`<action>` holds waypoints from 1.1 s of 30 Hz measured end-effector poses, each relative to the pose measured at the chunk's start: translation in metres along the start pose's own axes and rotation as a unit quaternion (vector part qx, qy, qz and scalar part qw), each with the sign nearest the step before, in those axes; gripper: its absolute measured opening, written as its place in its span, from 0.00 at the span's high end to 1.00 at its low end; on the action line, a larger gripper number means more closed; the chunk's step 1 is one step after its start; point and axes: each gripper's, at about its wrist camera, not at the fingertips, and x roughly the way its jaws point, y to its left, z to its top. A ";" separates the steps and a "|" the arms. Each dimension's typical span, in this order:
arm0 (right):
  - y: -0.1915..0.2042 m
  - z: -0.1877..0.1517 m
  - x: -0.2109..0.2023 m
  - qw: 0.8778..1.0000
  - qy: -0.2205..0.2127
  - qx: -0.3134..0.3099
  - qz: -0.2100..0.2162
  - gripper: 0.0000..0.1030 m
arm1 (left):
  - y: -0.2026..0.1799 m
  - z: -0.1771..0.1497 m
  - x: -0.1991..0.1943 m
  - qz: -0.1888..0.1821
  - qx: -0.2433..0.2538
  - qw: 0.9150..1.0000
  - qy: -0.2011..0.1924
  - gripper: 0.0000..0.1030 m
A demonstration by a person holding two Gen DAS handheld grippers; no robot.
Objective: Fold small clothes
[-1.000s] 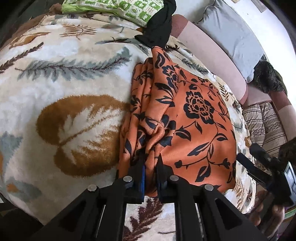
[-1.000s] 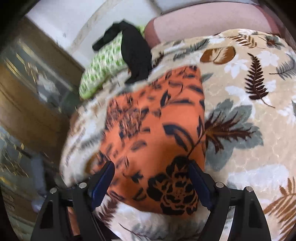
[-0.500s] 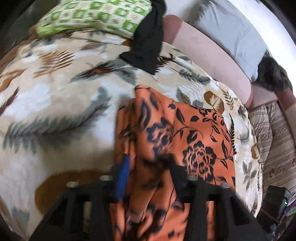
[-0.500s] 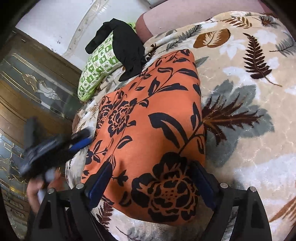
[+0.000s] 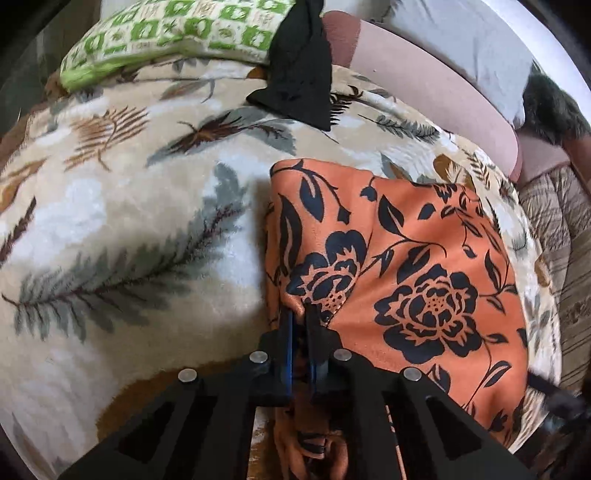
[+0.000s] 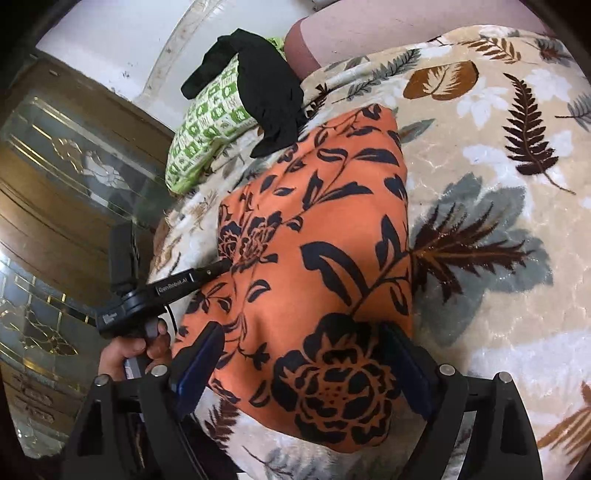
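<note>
A second ago the cloth (image 5: 413, 280) bunched in ridges at the left gripper (image 5: 300, 321); now it lies smoother, folded over, with the gripper nearer its left edge and its jaws nearly shut on a pinch of fabric. The right gripper (image 6: 303, 369) has its jaws wide apart over the cloth's near end (holding nothing). One orange cloth, one black garment (image 5: 301, 70), one green pillow (image 5: 177, 33). The cloth lies on the blanket (image 5: 122, 229), long axis running away toward the pillow.
</note>
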 end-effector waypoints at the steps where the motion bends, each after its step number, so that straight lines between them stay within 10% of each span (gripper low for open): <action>1: 0.004 0.003 -0.004 1.000 -0.008 -0.002 0.006 0.14 | 0.002 -0.001 -0.001 -0.004 -0.001 1.000 -0.002 0.93; 11: -0.002 0.002 0.021 0.998 -0.002 0.033 0.051 0.13 | -0.024 -0.044 -0.105 -0.075 -0.021 0.994 -0.080 0.90; 16: -0.002 -0.001 0.021 0.998 0.000 0.031 0.051 0.12 | -0.009 -0.089 -0.035 -0.014 -0.040 0.999 0.002 0.97; 22: -0.006 -0.004 0.009 0.998 0.001 0.045 0.053 0.13 | -0.021 -0.093 -0.056 -0.010 -0.025 0.999 -0.023 0.98; 27: -0.013 -0.016 -0.024 0.997 -0.028 0.039 0.064 0.13 | -0.044 -0.089 -0.096 -0.034 0.002 0.997 -0.070 0.48; 33: -0.064 -0.021 -0.038 0.993 -0.028 0.107 0.037 0.13 | -0.073 -0.059 -0.082 -0.012 0.047 0.994 -0.099 0.45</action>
